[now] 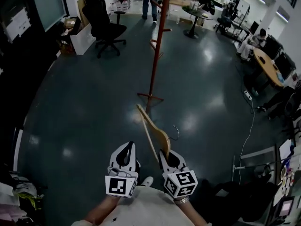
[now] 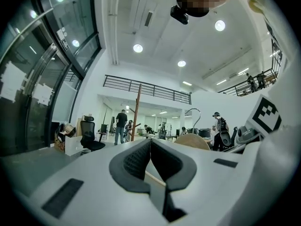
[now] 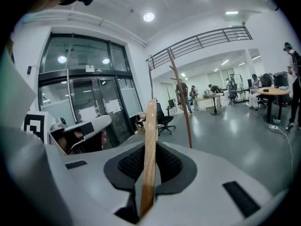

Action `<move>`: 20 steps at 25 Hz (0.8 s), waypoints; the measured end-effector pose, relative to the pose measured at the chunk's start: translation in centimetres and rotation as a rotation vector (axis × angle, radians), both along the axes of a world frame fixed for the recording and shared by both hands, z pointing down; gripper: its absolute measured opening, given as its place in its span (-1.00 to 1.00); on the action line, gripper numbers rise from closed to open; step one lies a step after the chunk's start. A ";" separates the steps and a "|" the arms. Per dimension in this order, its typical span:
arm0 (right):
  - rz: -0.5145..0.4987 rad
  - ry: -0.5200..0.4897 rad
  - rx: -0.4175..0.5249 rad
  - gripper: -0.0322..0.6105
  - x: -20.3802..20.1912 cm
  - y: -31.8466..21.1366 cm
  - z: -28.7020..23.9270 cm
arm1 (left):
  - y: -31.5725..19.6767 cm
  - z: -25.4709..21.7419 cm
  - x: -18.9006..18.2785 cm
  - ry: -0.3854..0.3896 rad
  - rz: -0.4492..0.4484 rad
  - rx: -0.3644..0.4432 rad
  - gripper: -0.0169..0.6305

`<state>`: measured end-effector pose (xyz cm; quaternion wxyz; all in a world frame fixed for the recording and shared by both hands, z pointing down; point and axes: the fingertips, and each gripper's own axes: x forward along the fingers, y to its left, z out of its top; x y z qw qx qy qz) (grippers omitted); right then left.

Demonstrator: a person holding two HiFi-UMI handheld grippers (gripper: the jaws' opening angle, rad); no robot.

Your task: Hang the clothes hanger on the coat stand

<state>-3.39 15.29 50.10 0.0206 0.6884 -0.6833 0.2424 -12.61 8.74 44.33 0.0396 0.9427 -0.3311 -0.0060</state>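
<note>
A wooden clothes hanger [image 1: 151, 127] with a metal hook [image 1: 177, 133] is held over the dark floor, one arm pointing away from me. My right gripper [image 1: 164, 153] is shut on its near arm. In the right gripper view the wood [image 3: 150, 145] runs upright between the pads. The red-brown coat stand [image 1: 155, 51] rises a little beyond the hanger, which is apart from it; its pole [image 3: 181, 102] shows ahead in the right gripper view. My left gripper [image 1: 127, 147] hangs beside the right one, shut and empty, its jaws pressed together [image 2: 150, 149]. The hanger [image 2: 193, 141] shows to its right.
A black office chair [image 1: 105, 24] and boxes [image 1: 82, 37] stand at the far left. A round table [image 1: 195, 14] and standing people are behind the stand. Desks with seated people line the right side. A white cable [image 1: 249, 122] trails on the floor at right.
</note>
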 end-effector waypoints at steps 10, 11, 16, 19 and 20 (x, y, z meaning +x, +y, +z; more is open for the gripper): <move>-0.016 0.034 -0.027 -0.69 6.4 -14.2 -0.3 | -14.7 -0.2 7.8 0.042 0.053 -0.017 -0.91; -0.018 0.034 -0.021 -0.69 6.9 -15.8 -0.5 | -16.2 -0.5 8.5 0.047 0.058 -0.008 -0.91; -0.015 0.030 0.015 -0.69 8.6 -23.6 -2.0 | -23.3 -2.6 10.4 0.066 0.091 0.038 -0.91; -0.043 0.016 0.035 -0.69 8.9 -27.3 -2.8 | -26.4 -3.9 11.1 0.085 0.098 0.063 -0.91; -0.061 0.014 0.033 -0.69 8.9 -28.2 -2.8 | -27.2 -4.0 11.5 0.074 0.105 0.066 -0.91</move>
